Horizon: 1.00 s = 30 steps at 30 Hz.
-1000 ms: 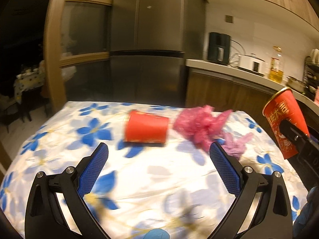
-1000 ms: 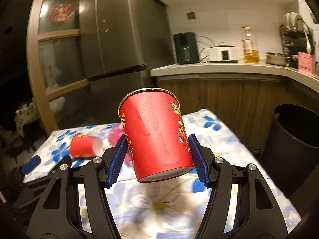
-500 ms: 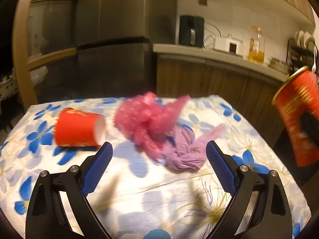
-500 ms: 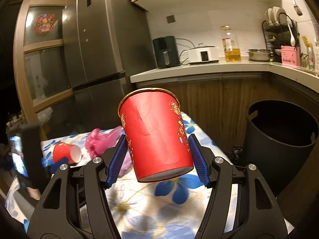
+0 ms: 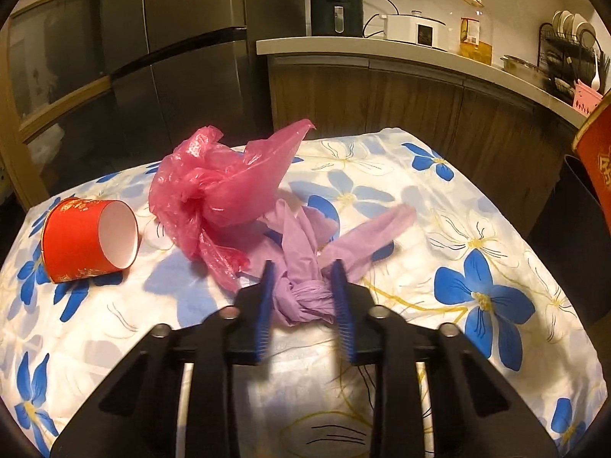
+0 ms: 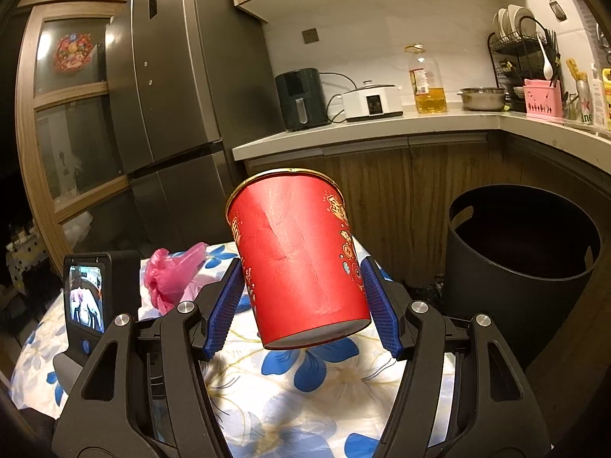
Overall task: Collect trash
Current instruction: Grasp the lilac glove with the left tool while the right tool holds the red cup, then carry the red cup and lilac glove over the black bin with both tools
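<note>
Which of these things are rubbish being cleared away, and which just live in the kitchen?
For the job: held red cup, fallen red cup, pink bag, purple bag, black bin.

Just there: fridge, oil bottle, cooker, dish rack.

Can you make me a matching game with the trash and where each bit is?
Things:
1. purple bag
2. red cup with gold rim
3. pink bag
4. other red cup

Places:
A. lying on its side on the flowered cloth
B. between the left gripper pads
C. held in the right gripper
D. crumpled behind the purple bag

Pairs: 1-B, 2-C, 3-D, 4-A
</note>
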Tool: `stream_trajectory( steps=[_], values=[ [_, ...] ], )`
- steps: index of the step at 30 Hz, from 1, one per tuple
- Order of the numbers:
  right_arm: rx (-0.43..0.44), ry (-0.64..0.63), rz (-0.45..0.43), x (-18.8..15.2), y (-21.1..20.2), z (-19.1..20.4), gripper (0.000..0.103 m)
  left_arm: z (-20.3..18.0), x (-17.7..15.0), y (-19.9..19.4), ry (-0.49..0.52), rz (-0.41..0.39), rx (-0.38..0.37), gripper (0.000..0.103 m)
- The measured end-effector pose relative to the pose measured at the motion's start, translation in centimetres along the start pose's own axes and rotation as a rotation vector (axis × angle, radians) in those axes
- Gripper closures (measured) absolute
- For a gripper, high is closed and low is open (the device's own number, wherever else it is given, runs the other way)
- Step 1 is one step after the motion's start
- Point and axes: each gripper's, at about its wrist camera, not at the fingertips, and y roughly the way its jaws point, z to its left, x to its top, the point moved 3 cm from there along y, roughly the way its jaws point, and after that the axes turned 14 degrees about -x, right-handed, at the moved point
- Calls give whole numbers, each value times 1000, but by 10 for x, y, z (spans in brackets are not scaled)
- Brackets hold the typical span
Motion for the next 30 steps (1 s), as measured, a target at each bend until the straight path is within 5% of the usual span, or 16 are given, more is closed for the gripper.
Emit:
stream_trajectory(
  steps=[8,30],
  values=[
    [-3,-2,-10,3,-10,-4,41,-1,-5,-21,-32,-34,-4,92],
    [-44,30,-72,16,-54,-56,41,-69,6,-112,10,-201,-97,94]
  ],
)
